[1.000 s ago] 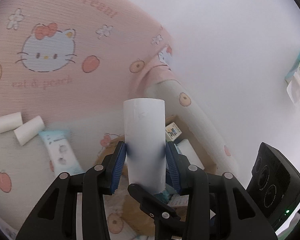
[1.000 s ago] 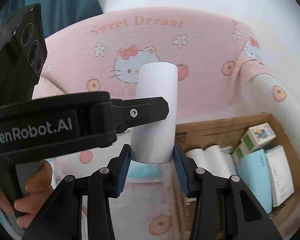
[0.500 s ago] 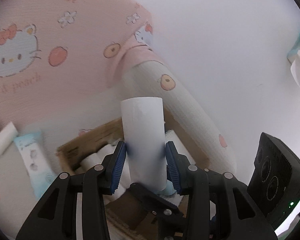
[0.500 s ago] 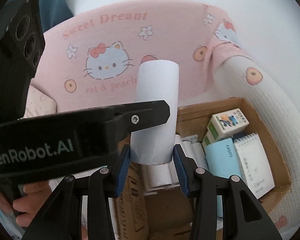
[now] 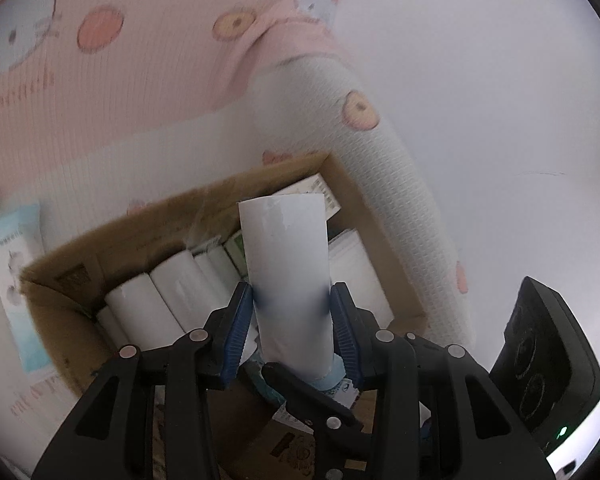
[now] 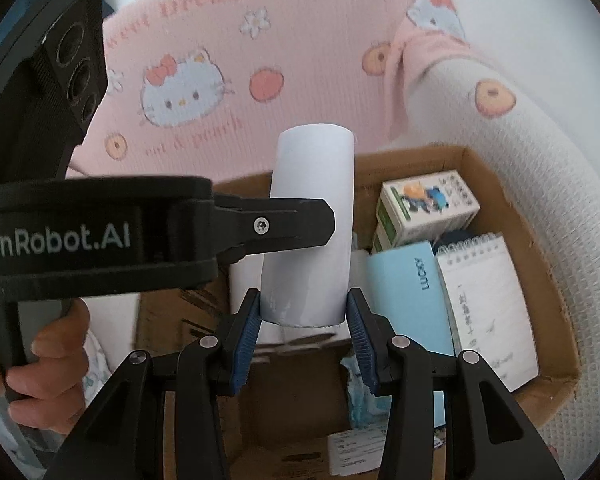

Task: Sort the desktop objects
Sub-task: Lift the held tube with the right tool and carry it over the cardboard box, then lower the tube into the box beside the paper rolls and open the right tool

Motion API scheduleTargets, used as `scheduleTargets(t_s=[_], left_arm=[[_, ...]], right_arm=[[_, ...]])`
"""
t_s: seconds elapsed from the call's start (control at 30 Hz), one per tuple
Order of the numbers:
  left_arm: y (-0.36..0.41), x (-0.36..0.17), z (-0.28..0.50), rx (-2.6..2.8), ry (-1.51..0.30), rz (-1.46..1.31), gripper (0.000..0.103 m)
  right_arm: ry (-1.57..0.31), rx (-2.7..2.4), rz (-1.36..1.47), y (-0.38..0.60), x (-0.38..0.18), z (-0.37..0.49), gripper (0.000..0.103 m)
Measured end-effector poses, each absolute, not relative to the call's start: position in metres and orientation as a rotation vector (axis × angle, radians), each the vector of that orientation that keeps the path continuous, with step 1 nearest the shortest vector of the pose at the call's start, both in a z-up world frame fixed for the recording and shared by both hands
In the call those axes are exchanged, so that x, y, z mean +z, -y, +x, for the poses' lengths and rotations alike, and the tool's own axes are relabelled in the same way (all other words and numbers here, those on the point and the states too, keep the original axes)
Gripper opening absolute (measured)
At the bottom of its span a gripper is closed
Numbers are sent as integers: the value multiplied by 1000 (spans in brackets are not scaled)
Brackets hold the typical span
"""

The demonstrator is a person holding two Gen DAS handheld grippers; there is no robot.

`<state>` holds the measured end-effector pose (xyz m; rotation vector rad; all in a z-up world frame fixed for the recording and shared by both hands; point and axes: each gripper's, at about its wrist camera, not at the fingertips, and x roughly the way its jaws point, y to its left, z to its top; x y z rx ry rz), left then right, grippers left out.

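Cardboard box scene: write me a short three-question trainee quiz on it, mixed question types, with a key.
1. True or false: each tool, left and right, grips a white paper roll.
2. Which lies in the cardboard box beside the light blue booklet? A) scissors B) spiral notepad C) mug
3. Fill in: the rolls already in the box lie on their ____.

Key: 1 true; 2 B; 3 sides
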<state>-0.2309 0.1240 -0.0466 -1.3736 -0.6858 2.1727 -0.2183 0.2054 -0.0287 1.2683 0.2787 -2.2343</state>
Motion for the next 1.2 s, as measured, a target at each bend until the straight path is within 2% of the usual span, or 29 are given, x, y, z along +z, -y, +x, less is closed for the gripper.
scheduleTargets(t_s=[0.3, 0.37, 0.47, 0.73, 0.9, 0.93, 1.0, 1.2], left_arm=[[-129, -72, -249, 2134, 733, -1493, 41], [-130, -77, -251, 2150, 704, -1524, 38], [-131, -85, -250, 2170, 643, -1549, 37], [-128, -87, -254, 2171, 652, -1541, 37], [-131, -78, -256, 2157, 607, -1542, 37], [-131, -77, -256, 2161, 596, -1541, 36], [-135, -77, -258, 2164, 570, -1554, 28], [-131, -93, -267, 2144, 554, -1707, 21]], right_arm=[[-349, -2169, 1345, -206, -56, -233, 41], [-357, -2152, 1361, -205, -61, -237, 41], [-380, -2140, 1372, -204, -66, -242, 41], [-245, -2058, 1447, -217, -72, -264, 41], [-348, -2039, 1461, -210, -76, -268, 41], [-366, -2038, 1463, -209, -76, -268, 41], [-376, -2040, 1466, -208, -76, -269, 41], [-356, -2061, 1448, -215, -65, -267, 41]])
